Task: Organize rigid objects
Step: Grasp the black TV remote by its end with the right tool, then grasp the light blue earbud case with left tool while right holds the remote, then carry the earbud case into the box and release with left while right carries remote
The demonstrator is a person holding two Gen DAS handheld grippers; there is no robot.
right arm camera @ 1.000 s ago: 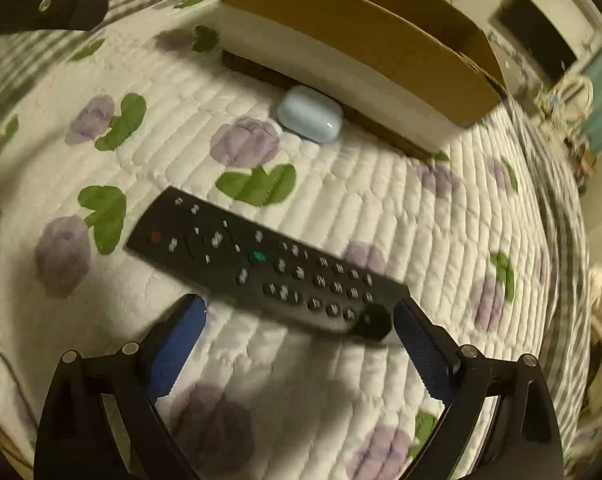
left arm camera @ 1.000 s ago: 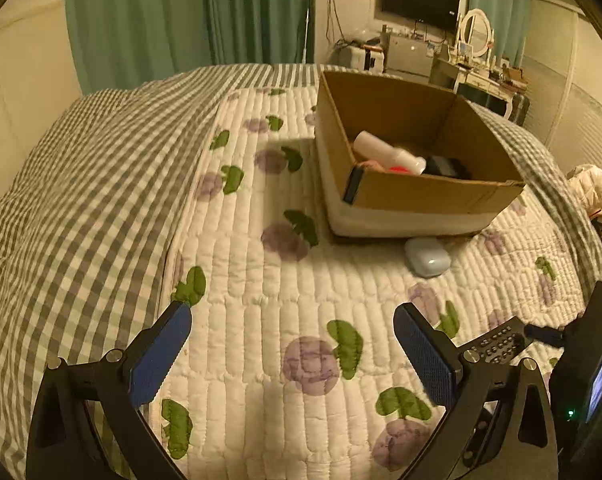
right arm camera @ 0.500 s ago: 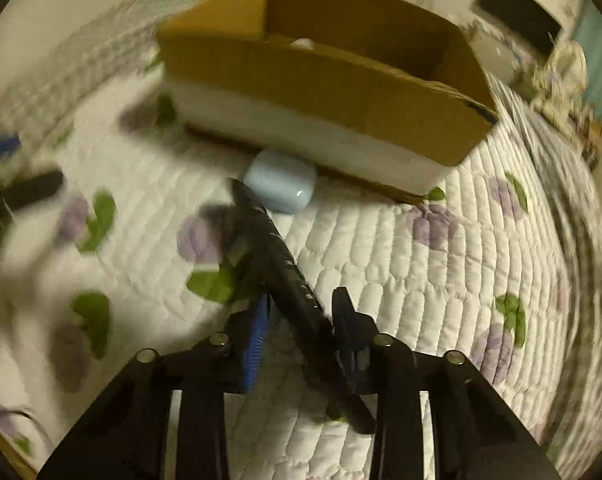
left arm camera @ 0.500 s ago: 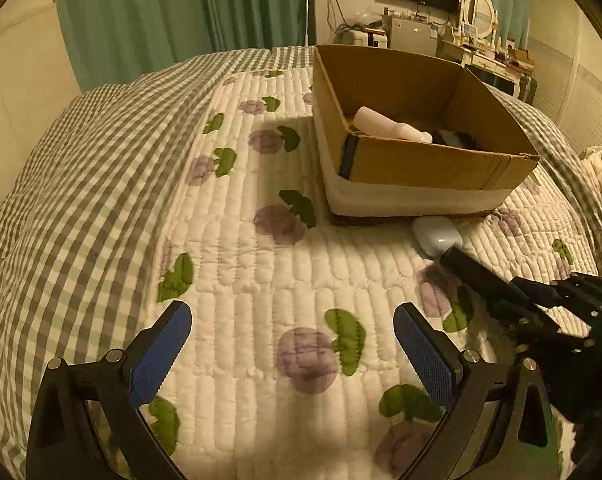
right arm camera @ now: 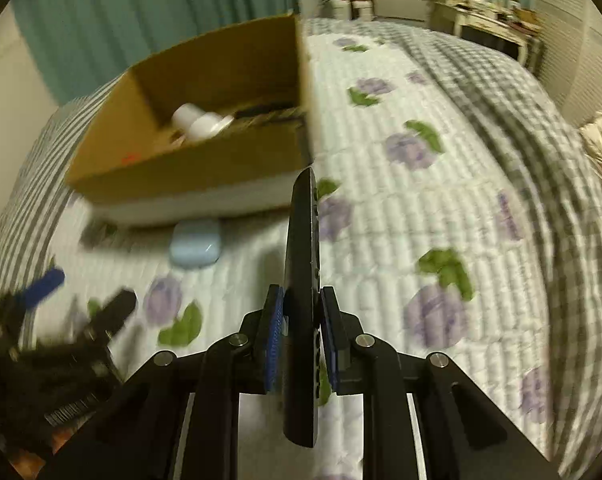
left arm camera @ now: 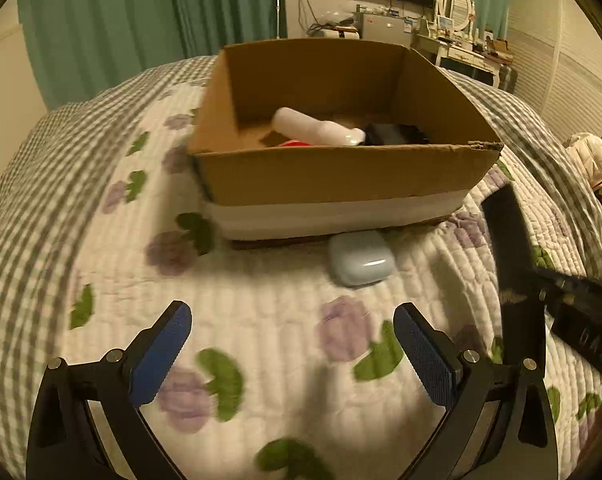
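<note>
My right gripper (right arm camera: 299,312) is shut on a black remote control (right arm camera: 301,256), held on edge above the quilt and pointing toward the cardboard box (right arm camera: 189,168). The remote also shows at the right of the left wrist view (left arm camera: 509,240). My left gripper (left arm camera: 293,344) is open and empty above the quilt, in front of the box (left arm camera: 333,176). A pale blue earbud case (left arm camera: 361,258) lies on the quilt against the box's front; it also shows in the right wrist view (right arm camera: 195,242). Inside the box lie a white bottle (left arm camera: 313,128), a black item and something red.
The bed has a white quilt with purple flowers (left arm camera: 261,320) over a grey checked cover (left arm camera: 41,184). Green curtains (left arm camera: 141,16) hang behind. A dresser with a mirror and a TV (left arm camera: 453,0) stand at the far wall.
My right gripper closed on the remote, lifted it off the quilt and swung it toward the box. My left gripper moved closer to the box and the earbud case.
</note>
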